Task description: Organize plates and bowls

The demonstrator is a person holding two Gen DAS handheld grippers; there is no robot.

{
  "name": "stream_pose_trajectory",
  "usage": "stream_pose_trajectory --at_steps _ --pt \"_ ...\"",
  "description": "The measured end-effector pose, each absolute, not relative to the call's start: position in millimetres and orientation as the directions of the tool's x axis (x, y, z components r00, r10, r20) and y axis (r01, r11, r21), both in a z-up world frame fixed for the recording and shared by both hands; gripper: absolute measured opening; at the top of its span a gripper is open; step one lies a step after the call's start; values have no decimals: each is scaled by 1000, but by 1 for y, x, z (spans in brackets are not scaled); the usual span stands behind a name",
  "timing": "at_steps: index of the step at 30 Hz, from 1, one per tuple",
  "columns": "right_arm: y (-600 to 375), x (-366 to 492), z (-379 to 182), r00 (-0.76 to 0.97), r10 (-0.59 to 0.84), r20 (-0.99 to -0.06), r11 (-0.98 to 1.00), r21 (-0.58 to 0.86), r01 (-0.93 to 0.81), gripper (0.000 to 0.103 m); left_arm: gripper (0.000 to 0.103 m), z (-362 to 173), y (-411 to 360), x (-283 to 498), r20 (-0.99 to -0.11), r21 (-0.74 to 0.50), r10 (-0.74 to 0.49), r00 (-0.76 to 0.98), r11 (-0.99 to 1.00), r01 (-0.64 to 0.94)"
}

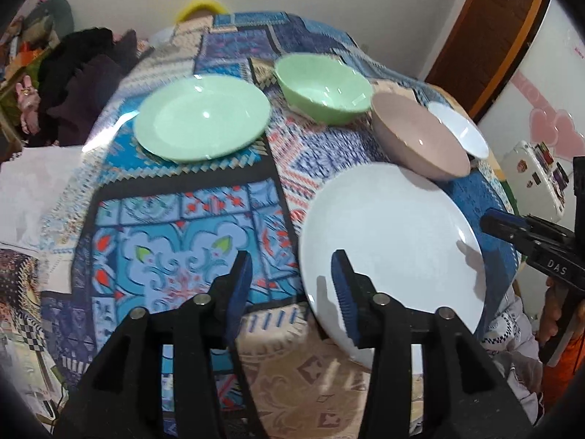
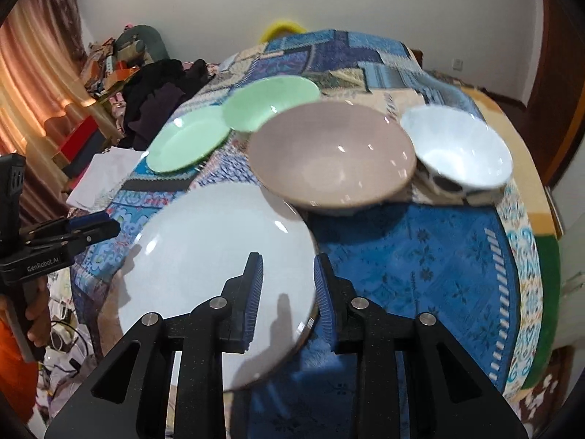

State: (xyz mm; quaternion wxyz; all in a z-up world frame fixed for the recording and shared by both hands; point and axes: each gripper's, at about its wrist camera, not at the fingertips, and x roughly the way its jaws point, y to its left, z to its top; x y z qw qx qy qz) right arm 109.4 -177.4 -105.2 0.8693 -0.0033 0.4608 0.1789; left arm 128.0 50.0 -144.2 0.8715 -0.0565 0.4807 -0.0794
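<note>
both hand-held grippers, left hand-held gripper [image 1: 291,285] and right hand-held gripper [image 2: 289,285], point downward, jaws apart

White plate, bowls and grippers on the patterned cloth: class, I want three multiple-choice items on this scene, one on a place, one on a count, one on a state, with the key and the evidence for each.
1. Place: What is the white plate nearest to?
A. the near edge of the table
B. the far edge of the table
C. inside the green bowl

2. Count: How many bowls stand on the cloth?
A. one
B. two
C. three

3. State: How do the jaws of the right gripper stand?
A. clamped on the pink bowl
B. apart, pads clear of the white plate's rim
C. shut on the green plate

Key:
1 A, the plate lies just ahead of both grippers.
2 C, a green bowl, a pink bowl and a white bowl.
3 B, a gap shows between the pads and the plate.
</note>
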Motion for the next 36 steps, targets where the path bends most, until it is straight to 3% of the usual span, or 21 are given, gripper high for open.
stream_pose_trajectory --at_steps 2,5,7,12,16,33,36 --pt "-169 114 -101 518 319 -794 930 158 -332 43 46 -139 56 128 -817 -167 -180 547 983 74" --pt "-154 122 -95 539 328 -776 922 139 -361 47 48 -131 70 131 -802 -161 -157 576 986 45" --pt "-143 128 -94 538 338 -772 915 137 -379 52 64 -127 80 134 -793 -155 -134 595 988 17" --pt "-114 147 -92 529 364 -766 894 127 -430 61 76 -115 108 144 -758 -130 -70 649 991 -45" --pt "-91 163 -96 509 370 -778 881 120 -458 62 86 -112 126 160 -748 -94 -24 663 993 -71" --pt "-13 242 -153 342 321 -883 863 124 -490 62 86 -173 192 256 -822 -58 16 569 992 -113" --pt "-5 246 -157 332 316 -889 863 124 -489 58 80 -183 202 271 -834 -73 3 552 990 -117"
